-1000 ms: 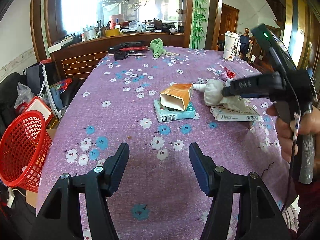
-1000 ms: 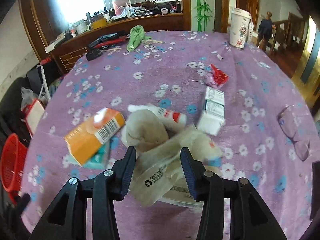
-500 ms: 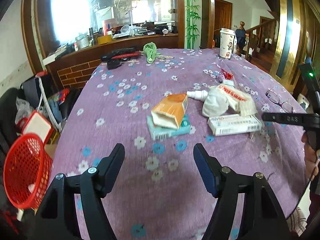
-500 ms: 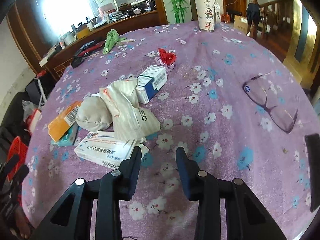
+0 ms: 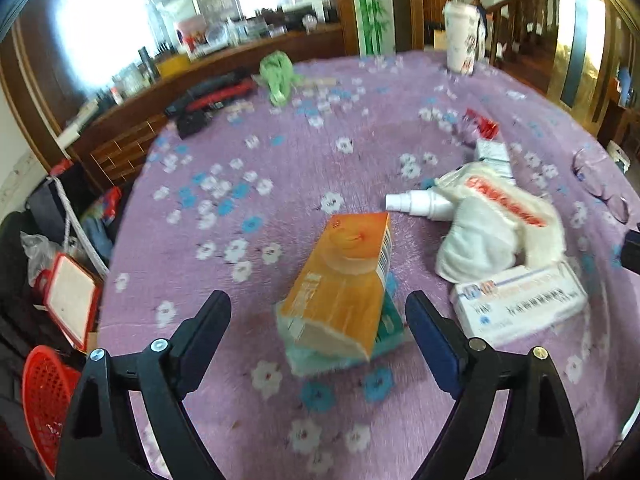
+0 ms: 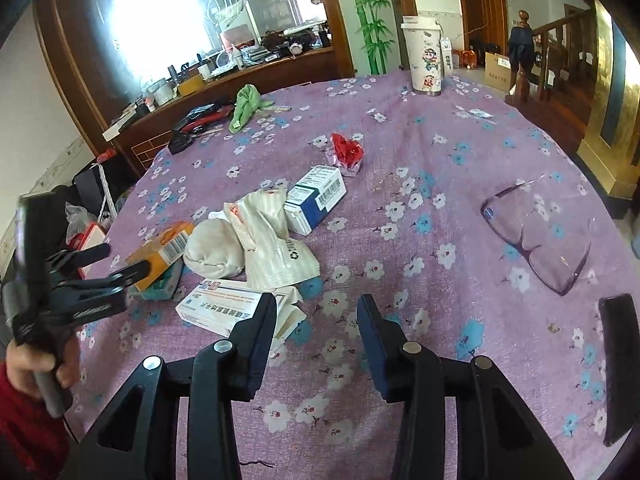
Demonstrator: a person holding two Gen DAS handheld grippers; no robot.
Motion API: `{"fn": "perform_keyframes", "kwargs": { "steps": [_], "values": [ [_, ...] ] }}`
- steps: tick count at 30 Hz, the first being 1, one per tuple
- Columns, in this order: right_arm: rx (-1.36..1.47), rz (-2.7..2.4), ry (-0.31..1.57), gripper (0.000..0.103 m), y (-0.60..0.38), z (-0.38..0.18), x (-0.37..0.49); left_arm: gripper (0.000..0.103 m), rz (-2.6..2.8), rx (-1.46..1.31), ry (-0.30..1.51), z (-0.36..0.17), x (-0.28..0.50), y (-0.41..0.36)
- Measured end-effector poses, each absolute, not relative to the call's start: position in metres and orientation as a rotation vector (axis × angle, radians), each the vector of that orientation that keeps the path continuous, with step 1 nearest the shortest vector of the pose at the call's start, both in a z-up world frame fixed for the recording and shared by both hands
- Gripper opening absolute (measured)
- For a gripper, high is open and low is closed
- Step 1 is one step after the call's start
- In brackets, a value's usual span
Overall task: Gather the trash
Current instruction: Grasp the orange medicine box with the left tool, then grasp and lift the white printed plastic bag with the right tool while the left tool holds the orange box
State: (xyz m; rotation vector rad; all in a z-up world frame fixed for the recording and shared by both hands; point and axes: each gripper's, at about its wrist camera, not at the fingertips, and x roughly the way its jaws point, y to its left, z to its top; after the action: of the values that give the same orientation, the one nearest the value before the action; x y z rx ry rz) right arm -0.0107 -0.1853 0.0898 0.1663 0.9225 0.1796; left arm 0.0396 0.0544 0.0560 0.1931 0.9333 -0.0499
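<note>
Purple floral tablecloth [image 6: 460,152] is covering a round table, with a wooden counter and a bright window sitting at 12 o'clock behind it. Left gripper [image 5: 318,316] is pointing down at the trash pile, its jaws opening wide, straddling the near end of an orange carton [image 5: 344,280] that is lying on a teal box [image 5: 390,326]; pads are not touching either. Right gripper [image 6: 316,330] is hanging over bare cloth, jaws opening a little with nothing between them; its left finger is overlapping a white medicine box [image 6: 218,306] in view, contact unclear. Crumpled white bag [image 6: 272,240] is lying at the pile's centre, touching the white box, with a blue-and-white box [image 6: 316,198] at its 1 o'clock and a red wrapper [image 6: 347,152] beyond. White spray bottle [image 5: 418,203] is poking out at 10 o'clock from the bag. Red basket [image 5: 44,396] is sitting off the table at 8 o'clock in the left view. Glasses [image 6: 540,240] are lying at 3 o'clock, well apart. Paper cup [image 6: 424,58] is standing upright at the far edge.
</note>
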Motion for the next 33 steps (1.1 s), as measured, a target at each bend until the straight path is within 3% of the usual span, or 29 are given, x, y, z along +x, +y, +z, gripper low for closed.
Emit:
{"fn": "perform_keyframes", "kwargs": {
  "steps": [4, 5, 6, 7, 12, 26, 33],
  "values": [
    [0.171, 0.188, 0.92, 0.045, -0.188, 0.093, -0.004, 0.087, -0.063, 0.168, 0.961, 0.042, 0.06, 0.052],
    [0.173, 0.194, 0.92, 0.045, -0.188, 0.095, 0.0, 0.079, -0.067, 0.154, 0.963, 0.04, 0.063, 0.051],
    [0.175, 0.203, 0.921, 0.045, -0.187, 0.096, 0.003, 0.063, -0.07, 0.143, 0.967, 0.038, 0.065, 0.051],
    [0.176, 0.212, 0.922, 0.045, -0.185, 0.097, 0.008, 0.057, -0.078, 0.126, 0.977, 0.036, 0.067, 0.051],
    [0.156, 0.25, 0.966, 0.045, -0.166, 0.088, 0.035, 0.048, -0.097, 0.063, 0.957, 0.036, 0.067, 0.055],
    [0.008, 0.241, 1.063, 0.046, -0.122, 0.042, 0.08, 0.048, -0.13, -0.03, 0.824, 0.066, 0.009, 0.07],
    [-0.003, 0.237, 1.048, 0.053, -0.12, 0.039, 0.082, 0.048, -0.142, -0.031, 0.802, 0.062, -0.012, 0.065]
  ]
}}
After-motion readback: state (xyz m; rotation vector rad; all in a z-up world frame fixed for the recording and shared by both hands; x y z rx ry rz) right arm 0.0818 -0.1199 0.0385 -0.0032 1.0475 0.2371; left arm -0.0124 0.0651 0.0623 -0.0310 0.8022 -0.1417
